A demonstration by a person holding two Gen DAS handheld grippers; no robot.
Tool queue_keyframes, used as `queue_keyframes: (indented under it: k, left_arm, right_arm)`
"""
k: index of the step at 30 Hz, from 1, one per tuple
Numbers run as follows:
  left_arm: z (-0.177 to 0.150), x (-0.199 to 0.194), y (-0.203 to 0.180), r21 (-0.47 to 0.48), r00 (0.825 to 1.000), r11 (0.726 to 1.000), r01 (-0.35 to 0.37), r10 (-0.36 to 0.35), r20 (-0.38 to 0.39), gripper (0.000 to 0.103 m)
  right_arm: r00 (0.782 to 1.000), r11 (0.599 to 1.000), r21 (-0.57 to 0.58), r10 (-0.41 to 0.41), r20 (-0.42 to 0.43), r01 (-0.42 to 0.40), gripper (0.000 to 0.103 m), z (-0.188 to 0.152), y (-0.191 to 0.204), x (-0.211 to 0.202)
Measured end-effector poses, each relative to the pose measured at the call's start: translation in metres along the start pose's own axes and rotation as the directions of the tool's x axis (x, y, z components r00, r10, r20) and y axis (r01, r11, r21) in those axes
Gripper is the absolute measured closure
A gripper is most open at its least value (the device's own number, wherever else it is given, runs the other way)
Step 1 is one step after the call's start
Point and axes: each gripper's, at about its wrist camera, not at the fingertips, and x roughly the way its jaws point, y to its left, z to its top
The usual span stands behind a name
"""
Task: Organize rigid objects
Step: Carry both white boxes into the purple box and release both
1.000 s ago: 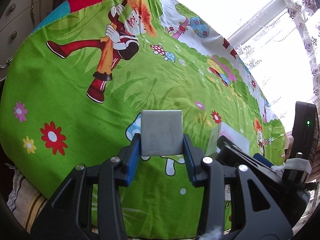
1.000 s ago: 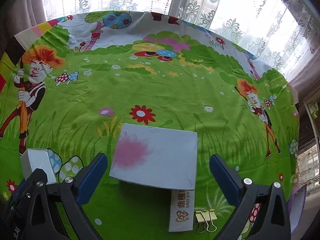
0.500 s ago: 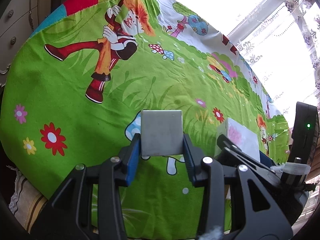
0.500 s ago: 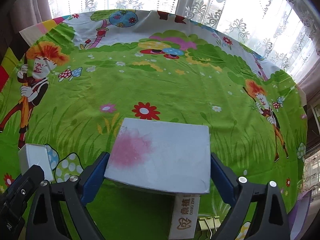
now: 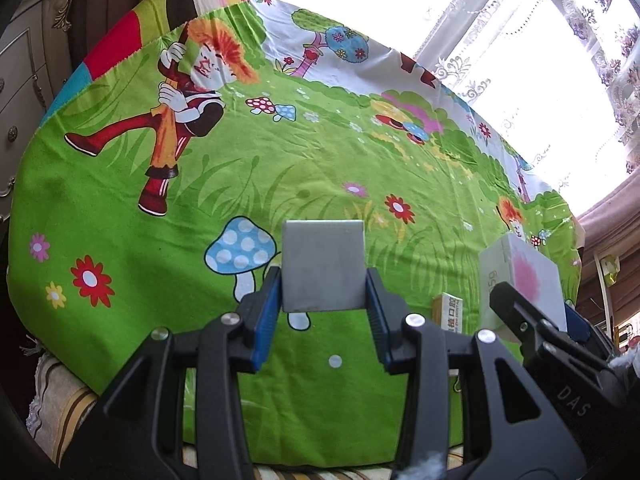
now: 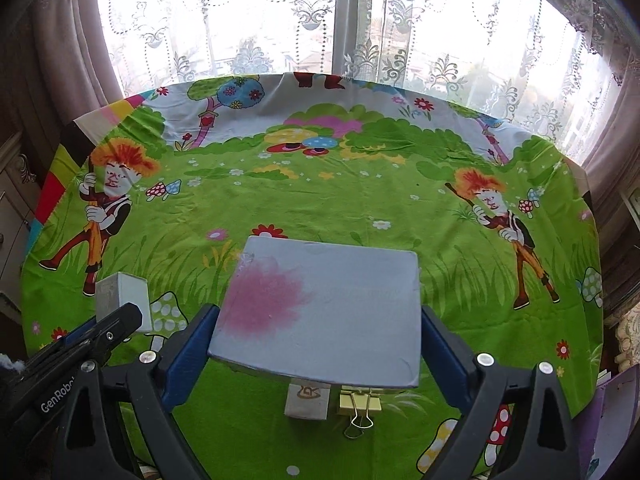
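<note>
Tongs on the left (image 5: 323, 294) pinch a small grey box (image 5: 323, 265) between blue pads, lifted above the bench (image 5: 280, 168). Right tongs (image 6: 316, 328) clamp a wide white box with a pink blot (image 6: 320, 312), also raised. Beneath it on the green cartoon cloth (image 6: 320, 200) lie a small carton (image 6: 307, 402) and a gold binder clip (image 6: 359, 406), just beside each other. Lace curtains (image 6: 320, 20) hang beyond.
</note>
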Motion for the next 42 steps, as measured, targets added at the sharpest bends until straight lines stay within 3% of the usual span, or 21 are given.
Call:
queue_keyframes:
  k: [12, 23, 28, 37, 42]
  left_arm:
    - [-0.026, -0.018, -0.077, 0.197, 0.996, 0.977, 0.084, -0.076, -0.049, 0.058]
    - [-0.064, -0.031, -0.166, 0.413, 0.987, 0.897, 0.155, -0.124, -0.1, 0.058]
    - [-0.086, -0.028, -0.207, 0.464, 0.976, 0.861, 0.208, -0.152, -0.156, 0.058]
    - [-0.142, -0.024, -0.299, 0.572, 0.94, 0.75, 0.332, -0.211, -0.269, 0.058]
    - [-0.186, -0.029, -0.361, 0.635, 0.899, 0.64, 0.433, -0.262, -0.35, 0.058]
  right_arm:
    - [0.998, 0.992, 0.126, -0.021, 0.055, 0.014, 0.007, -0.039, -0.079, -0.054]
    - [0.997, 0.969, 0.247, -0.041, 0.062, 0.025, 0.007, -0.083, -0.162, -0.089]
    - [0.995, 0.947, 0.32, -0.068, 0.076, 0.04, 0.007, -0.101, -0.205, -0.108]
    - [0.974, 0.884, 0.436, -0.218, 0.065, 0.169, 0.007, -0.148, -0.291, -0.15]
    - [0.947, 0.821, 0.502, -0.322, 0.017, 0.271, 0.007, -0.187, -0.349, -0.175]
